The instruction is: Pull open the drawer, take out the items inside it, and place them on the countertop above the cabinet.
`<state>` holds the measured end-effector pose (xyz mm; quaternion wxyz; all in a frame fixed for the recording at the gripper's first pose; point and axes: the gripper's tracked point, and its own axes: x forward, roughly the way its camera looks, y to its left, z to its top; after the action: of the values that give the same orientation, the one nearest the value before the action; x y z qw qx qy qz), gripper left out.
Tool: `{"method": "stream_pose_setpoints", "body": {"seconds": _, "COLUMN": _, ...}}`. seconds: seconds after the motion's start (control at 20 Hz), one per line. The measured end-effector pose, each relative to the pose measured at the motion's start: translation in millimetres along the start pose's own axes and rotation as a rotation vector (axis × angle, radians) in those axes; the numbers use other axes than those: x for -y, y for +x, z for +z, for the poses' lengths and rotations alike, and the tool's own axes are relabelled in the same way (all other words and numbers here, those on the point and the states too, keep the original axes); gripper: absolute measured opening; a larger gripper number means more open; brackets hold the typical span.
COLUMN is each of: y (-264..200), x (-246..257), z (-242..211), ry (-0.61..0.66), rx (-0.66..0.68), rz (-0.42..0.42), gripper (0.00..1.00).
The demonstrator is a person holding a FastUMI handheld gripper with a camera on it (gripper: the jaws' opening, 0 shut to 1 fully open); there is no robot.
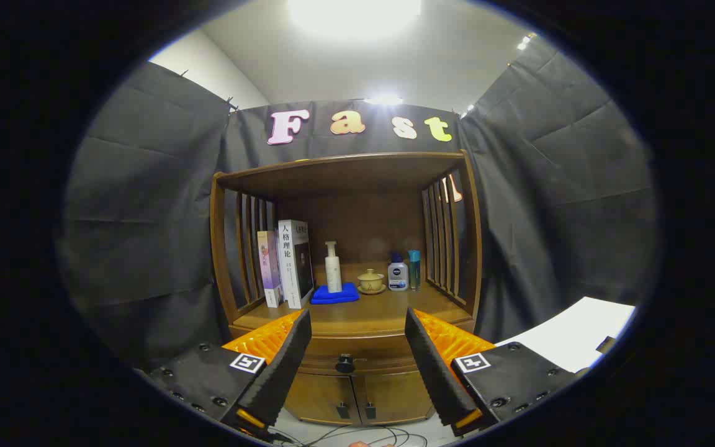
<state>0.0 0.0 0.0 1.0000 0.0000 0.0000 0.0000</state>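
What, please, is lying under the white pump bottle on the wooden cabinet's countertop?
The white pump bottle stands on a folded blue cloth, which rests on the wooden countertop. The part of the cloth under the bottle is covered. The open gripper sits short of the drawer's black knob.

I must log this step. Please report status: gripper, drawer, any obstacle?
Gripper open, holding nothing. Drawer shut, knob between the fingers, beyond them. Nothing in the way of the knob.
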Motion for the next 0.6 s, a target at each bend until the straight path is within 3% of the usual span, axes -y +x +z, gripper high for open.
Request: {"method": "stream_pose_setpoints", "body": {"seconds": 0.6, "y": 8, "x": 8, "z": -23, "ry": -0.004, "rx": -0.039, "rz": -0.008, "gripper": 0.95}}
